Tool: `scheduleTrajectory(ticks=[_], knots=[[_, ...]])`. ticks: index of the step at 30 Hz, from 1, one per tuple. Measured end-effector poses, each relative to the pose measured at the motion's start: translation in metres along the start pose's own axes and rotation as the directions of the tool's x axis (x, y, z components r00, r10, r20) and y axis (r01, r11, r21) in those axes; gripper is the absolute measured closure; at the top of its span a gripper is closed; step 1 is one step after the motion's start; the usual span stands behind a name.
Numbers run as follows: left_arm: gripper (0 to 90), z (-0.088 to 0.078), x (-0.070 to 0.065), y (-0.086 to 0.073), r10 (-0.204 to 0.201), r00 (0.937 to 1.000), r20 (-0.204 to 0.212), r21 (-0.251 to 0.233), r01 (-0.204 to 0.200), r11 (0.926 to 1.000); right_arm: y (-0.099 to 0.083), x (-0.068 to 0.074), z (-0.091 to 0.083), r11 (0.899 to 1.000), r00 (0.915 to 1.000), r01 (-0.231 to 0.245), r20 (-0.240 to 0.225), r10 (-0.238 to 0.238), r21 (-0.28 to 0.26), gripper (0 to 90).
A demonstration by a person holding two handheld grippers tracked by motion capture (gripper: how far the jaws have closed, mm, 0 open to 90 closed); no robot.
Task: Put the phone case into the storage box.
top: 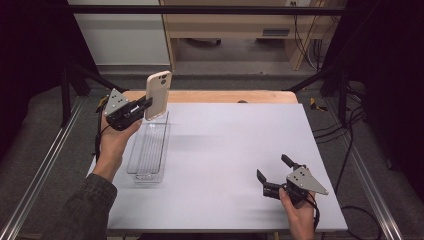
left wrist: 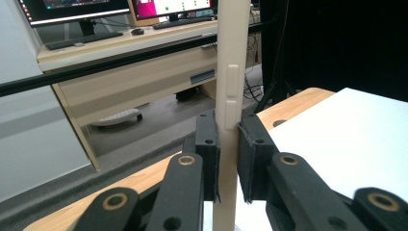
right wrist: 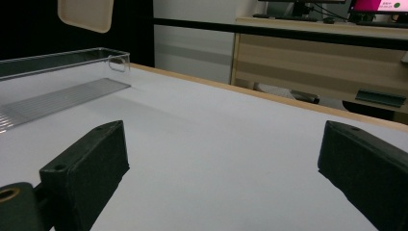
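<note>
1. Black jaws of the left gripper (left wrist: pixel 226 159) are clenched on a beige phone (top: pixel 158 94), pressing its two thin side edges.
2. The phone stands upright in the air, above the far end of a clear plastic tray (top: pixel 148 150) on the white table (top: pixel 225 150).
3. It looks stiff and smooth, probably slippery and rather fragile, so a firm grip low on the edges, below the side buttons (left wrist: pixel 232 91), seems safest.
4. The right gripper (top: pixel 272 175) holds nothing; its jaws stand wide apart.
</note>
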State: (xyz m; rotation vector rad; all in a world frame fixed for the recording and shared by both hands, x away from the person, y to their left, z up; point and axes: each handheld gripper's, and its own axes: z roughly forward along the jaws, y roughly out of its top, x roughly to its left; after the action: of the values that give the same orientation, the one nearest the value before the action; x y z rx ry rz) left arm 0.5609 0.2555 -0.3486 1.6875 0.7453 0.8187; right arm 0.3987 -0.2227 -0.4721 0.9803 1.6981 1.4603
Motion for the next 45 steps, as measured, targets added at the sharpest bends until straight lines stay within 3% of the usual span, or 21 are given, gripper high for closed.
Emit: scheduleTrajectory(ticks=[12,20,33,45], knots=[[80.0,0.008,0.011,-0.010,-0.035,0.9993,-0.017,0.028,0.035,0.9990,-0.001,0.004,0.002,1.000,0.9998,0.008,-0.017,-0.008,0.005,3.6],[80.0,0.015,0.021,-0.020,-0.078,0.9967,-0.019,0.056,0.079,0.9952,-0.002,0.003,0.002,1.000,0.9999,0.006,-0.014,-0.006,0.003,3.6],[80.0,0.021,0.027,-0.032,-0.084,0.9964,-0.015,0.109,0.085,0.9904,-0.003,0.003,0.004,1.000,0.9999,-0.002,-0.016,0.002,0.012,3.4],[79.9,0.023,0.025,-0.044,-0.093,0.9956,-0.008,0.148,0.093,0.9846,-0.004,0.002,0.004,1.000,0.9999,-0.002,-0.017,0.002,0.014,3.3]])
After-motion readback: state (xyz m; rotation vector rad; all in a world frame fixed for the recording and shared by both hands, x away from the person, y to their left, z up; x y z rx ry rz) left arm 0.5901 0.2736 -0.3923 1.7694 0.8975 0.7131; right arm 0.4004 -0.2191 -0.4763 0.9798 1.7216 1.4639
